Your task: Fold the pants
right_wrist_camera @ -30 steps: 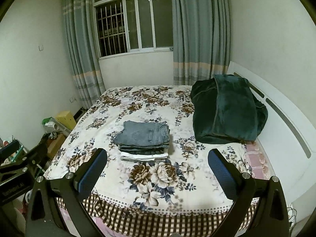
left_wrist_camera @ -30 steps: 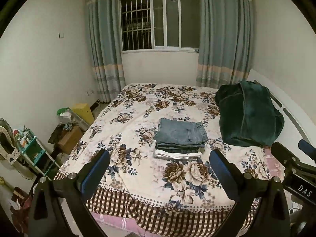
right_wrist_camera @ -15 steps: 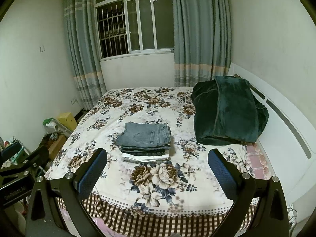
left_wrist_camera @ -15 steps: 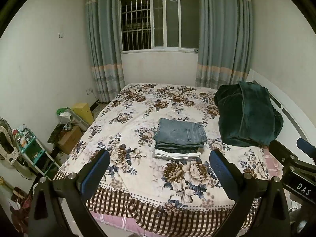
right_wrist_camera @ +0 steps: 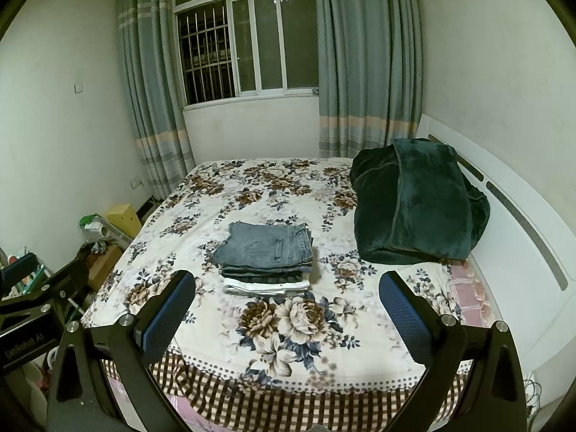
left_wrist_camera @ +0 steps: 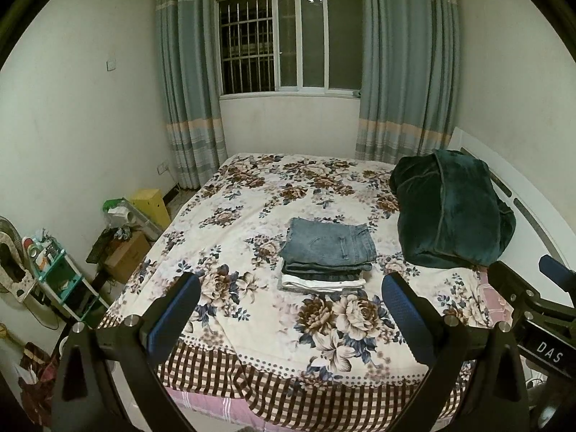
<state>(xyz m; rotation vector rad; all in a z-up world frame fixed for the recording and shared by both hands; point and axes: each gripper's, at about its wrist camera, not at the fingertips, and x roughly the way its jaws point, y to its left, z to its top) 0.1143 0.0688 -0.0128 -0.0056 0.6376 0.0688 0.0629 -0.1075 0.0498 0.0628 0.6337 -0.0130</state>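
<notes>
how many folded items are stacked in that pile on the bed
3 at least. Blue jeans on top, a dark pair beneath, and a white item at the bottom touching the bedspread. The dark layer may hold more than one item; its edges blur together.

Both tools (left_wrist_camera: 289, 288) (right_wrist_camera: 286, 286) slightly further back.

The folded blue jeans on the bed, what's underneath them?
The blue jeans top a stack: beneath them lie darker folded layers, then a white garment resting on the floral bedspread. Only the stack's edges show; how many dark pieces is unclear.
</notes>
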